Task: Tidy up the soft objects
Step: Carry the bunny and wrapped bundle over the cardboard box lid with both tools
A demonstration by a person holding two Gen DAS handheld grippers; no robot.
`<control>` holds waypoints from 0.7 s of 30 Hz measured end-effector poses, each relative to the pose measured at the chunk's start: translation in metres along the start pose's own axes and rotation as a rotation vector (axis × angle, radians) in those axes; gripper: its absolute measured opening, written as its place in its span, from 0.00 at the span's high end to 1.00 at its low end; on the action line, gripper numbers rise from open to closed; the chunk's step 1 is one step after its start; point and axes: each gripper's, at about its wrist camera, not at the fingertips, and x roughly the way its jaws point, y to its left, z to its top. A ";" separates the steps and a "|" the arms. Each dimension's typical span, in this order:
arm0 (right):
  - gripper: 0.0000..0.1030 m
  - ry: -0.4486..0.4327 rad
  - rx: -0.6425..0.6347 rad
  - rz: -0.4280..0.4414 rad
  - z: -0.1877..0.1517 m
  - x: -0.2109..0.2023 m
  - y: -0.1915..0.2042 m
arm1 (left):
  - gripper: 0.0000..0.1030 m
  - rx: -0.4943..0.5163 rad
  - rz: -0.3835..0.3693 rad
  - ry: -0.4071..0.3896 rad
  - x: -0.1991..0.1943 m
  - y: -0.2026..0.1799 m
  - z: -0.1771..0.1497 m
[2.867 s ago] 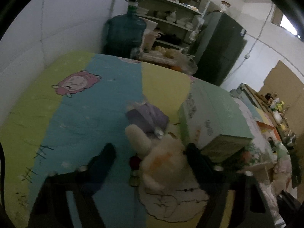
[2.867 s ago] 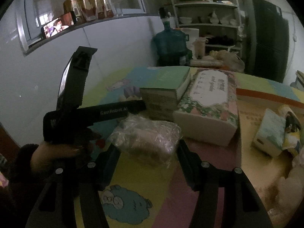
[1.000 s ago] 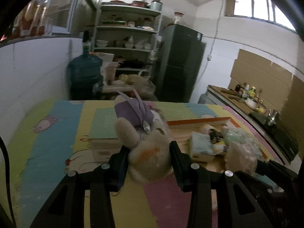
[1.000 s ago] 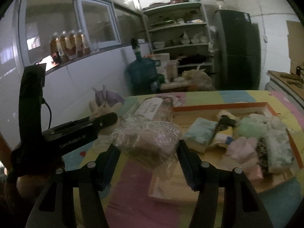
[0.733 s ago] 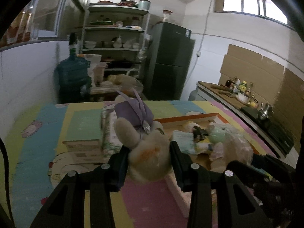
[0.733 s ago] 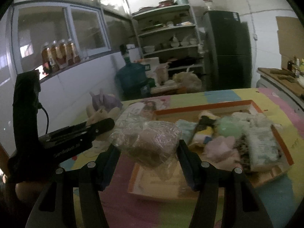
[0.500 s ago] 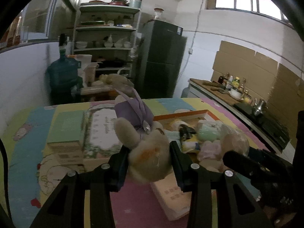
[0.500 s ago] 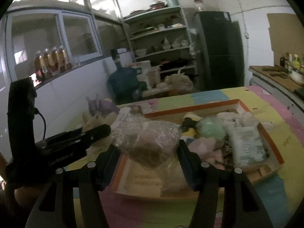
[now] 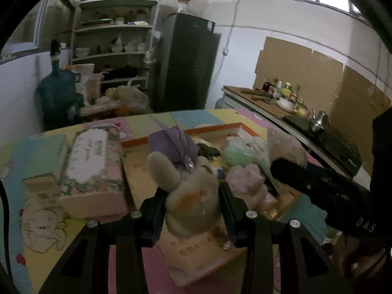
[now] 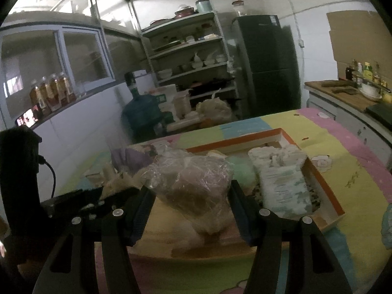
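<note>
Over the tabletop [image 10: 348, 152], covered with a pastel cartoon-print mat in pink, yellow and blue panels: shallow rectangular cardboard tray with an orange rim [image 10: 316, 169], lying flat and holding a heap of soft items; among them a white-and-mint wrapped pack [image 10: 284, 186] along the tray's right side, a pale green soft bundle [image 9: 236, 155] and a pale pink soft bundle [image 9: 245, 176] nearer the middle.

Left gripper [image 9: 193, 204]: black fingers [image 9: 156, 203] clenched on a cream plush rabbit toy with an orange patch and a purple bow [image 9: 191, 193]; toy upright between the fingers, held above the near left part of the tray.

Right gripper [image 10: 191, 205]: black fingers [image 10: 241, 208] grasping a crinkled clear plastic bag with a brownish-pink soft item inside [image 10: 193, 181]; bag held above the near edge of the tray, its lower end hanging down between the fingers; whether it touches the tray cannot be told.

Beside the tray, on its left: floral-print rectangular tissue box with a white label [image 9: 93, 164], touching a flat pale green box [image 9: 41, 156] on its far left side.

Behind the tabletop: dark blue water jug [image 9: 57, 98], white shelf rack with crockery [image 9: 112, 44], dark tall refrigerator [image 9: 188, 63]; to the right, a kitchen counter with bottles [image 9: 281, 95].
</note>
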 end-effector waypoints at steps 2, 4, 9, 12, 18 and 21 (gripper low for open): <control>0.40 -0.003 0.007 -0.008 0.001 0.000 -0.004 | 0.59 0.006 -0.011 0.012 0.004 -0.004 -0.002; 0.40 -0.004 0.013 -0.014 0.002 0.000 -0.008 | 0.59 0.012 -0.020 0.027 0.008 -0.008 -0.004; 0.40 0.000 0.026 -0.024 0.002 0.002 -0.017 | 0.59 0.017 -0.034 0.058 0.018 -0.013 -0.009; 0.40 0.006 0.029 -0.023 0.001 0.005 -0.019 | 0.59 0.017 -0.038 0.068 0.022 -0.015 -0.010; 0.40 0.016 0.035 -0.020 0.001 0.013 -0.023 | 0.59 0.010 -0.043 0.076 0.027 -0.014 -0.011; 0.40 0.023 0.038 -0.021 0.001 0.016 -0.023 | 0.59 0.007 -0.047 0.085 0.030 -0.014 -0.011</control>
